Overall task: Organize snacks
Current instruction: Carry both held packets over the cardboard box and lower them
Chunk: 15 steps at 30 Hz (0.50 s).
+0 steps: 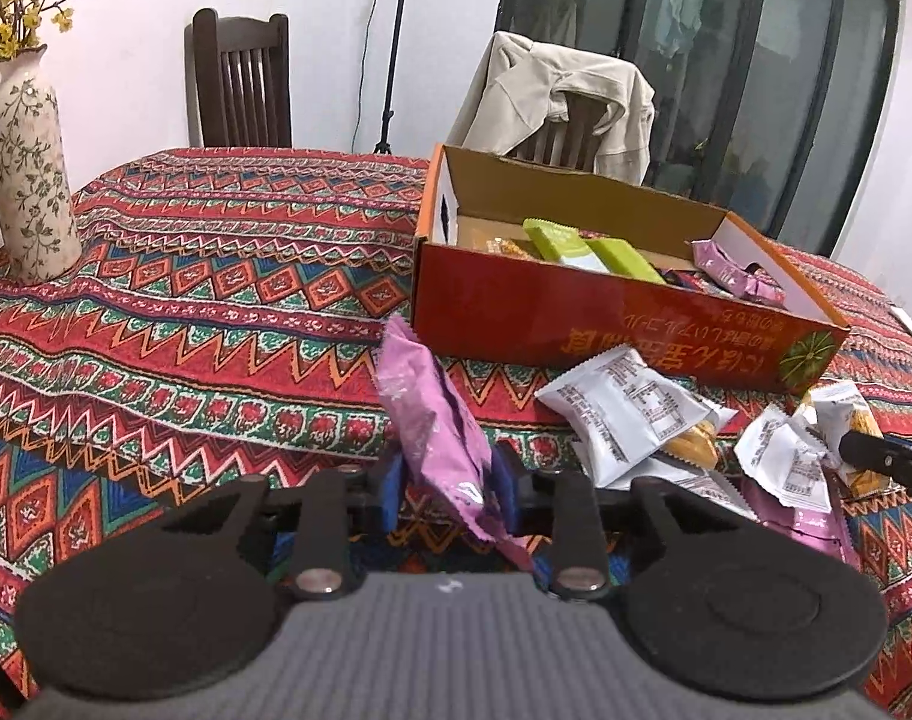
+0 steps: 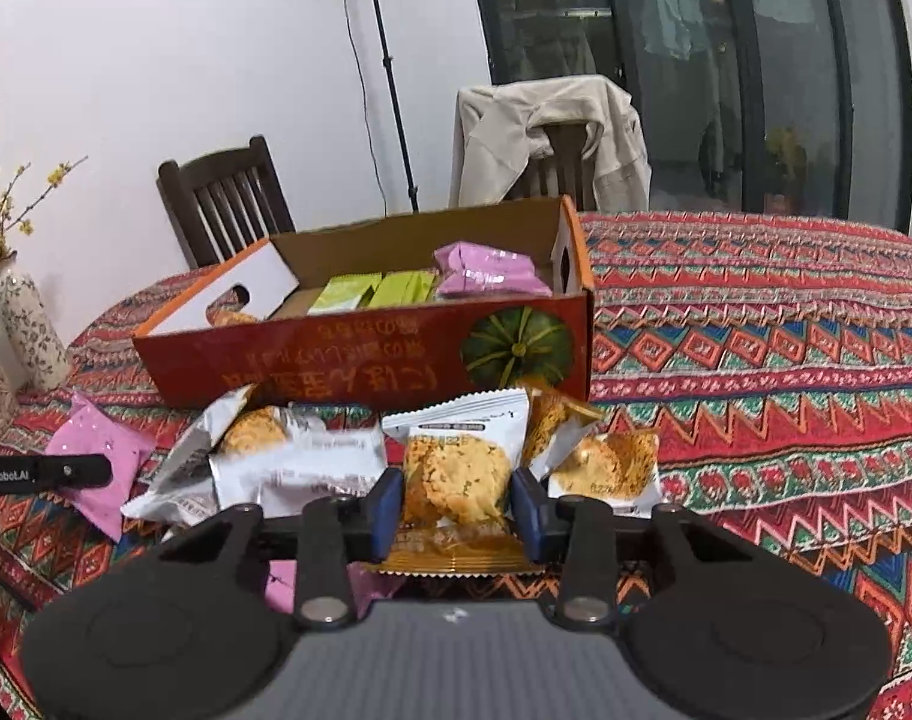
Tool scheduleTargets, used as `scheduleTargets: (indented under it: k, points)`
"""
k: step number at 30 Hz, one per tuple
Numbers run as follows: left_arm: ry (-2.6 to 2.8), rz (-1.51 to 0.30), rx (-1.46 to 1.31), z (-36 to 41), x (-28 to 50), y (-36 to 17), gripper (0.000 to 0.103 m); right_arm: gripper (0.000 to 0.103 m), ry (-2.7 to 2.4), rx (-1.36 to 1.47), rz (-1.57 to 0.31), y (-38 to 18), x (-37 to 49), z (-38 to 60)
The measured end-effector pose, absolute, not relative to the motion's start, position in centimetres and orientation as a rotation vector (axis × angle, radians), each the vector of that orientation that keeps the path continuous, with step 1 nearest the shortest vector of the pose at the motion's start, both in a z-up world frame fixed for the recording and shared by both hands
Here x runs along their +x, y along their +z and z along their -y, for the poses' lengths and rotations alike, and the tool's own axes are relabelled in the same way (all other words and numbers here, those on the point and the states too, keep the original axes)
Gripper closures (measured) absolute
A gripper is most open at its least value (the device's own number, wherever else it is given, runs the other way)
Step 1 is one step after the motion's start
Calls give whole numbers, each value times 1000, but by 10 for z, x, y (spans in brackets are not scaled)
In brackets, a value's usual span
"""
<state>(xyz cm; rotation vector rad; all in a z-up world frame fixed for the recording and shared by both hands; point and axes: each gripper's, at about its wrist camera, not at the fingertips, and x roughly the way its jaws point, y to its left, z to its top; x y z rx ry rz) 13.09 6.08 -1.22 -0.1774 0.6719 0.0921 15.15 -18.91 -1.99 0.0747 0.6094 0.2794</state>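
My left gripper (image 1: 450, 489) is shut on a pink snack packet (image 1: 432, 426), which stands up between the blue pads just above the patterned tablecloth. An open red cardboard box (image 1: 576, 324) lies beyond it and holds green packets (image 1: 582, 246) and a pink one (image 1: 735, 270). White cookie packets (image 1: 630, 414) lie loose in front of the box. My right gripper (image 2: 456, 507) is shut on a white cookie packet (image 2: 456, 468) at the front of that pile, close to the box wall (image 2: 348, 360). The pink packet (image 2: 96, 456) and a left finger (image 2: 42, 471) show at the left edge.
A flowered vase (image 1: 27, 162) with yellow blossoms stands at the table's far left. Behind the table are a dark wooden chair (image 1: 240, 78) and a chair draped with a beige jacket (image 1: 552, 96). More pink packets (image 1: 810, 516) lie under the cookie pile.
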Motion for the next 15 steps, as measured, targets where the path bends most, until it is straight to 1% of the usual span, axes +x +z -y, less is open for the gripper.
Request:
scheduleTargets:
  k: [2,4,15]
  points:
    - [83,-659,-176,-60,129,-10,76,65,277,85,-588,-18,150,191]
    - [74,-647,-181,-59,127,-8,81,65,273,90,-572,-16,149,194]
    - [44,-577,-179,-53,119,17,82,65,268,106,-481,5,138,200]
